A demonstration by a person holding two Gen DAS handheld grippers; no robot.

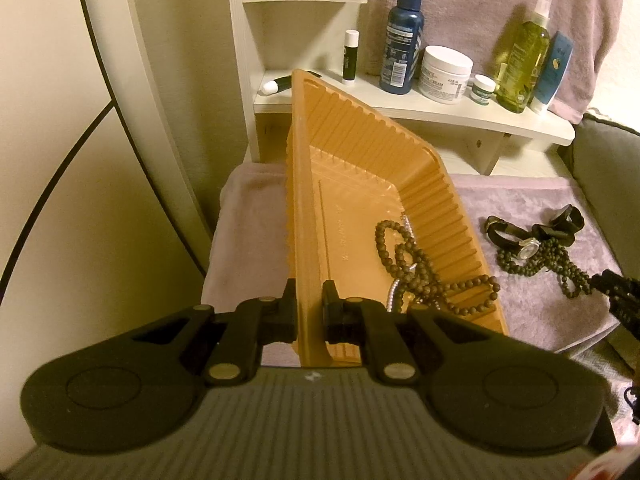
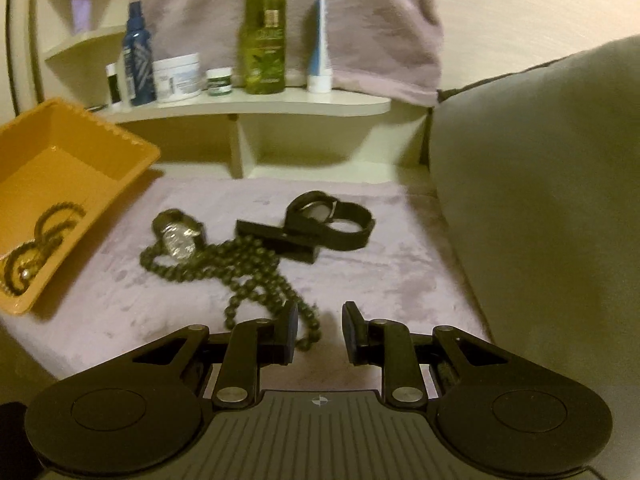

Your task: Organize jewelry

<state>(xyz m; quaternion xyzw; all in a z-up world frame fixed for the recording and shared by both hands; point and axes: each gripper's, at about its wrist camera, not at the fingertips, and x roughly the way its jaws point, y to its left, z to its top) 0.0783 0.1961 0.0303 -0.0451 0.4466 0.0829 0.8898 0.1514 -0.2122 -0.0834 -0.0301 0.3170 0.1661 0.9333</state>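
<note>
Left wrist view shows the left tool (image 1: 310,306) clamped on the near wall of the orange tray (image 1: 360,152), tipping it up off the lilac towel (image 1: 520,312); a brown bead necklace (image 1: 404,256) and a silvery chain already lie in the tray, just right of the tool. Right wrist view shows the right tool (image 2: 320,330) with its jaws apart and nothing between them, hovering low over the towel. Directly ahead of it lie a dark bead strand (image 2: 256,276), a silver-faced watch (image 2: 180,238), a dark flat piece and a black-strapped watch (image 2: 332,220), tangled close together. The step in hand looks like fetching the next piece; the strand's nearest loop sits just left of the jaws, so the tool probably needs to shift left and down before closing. Only the left view shows the grip on the tray; only the right shows the open jaws.
</note>
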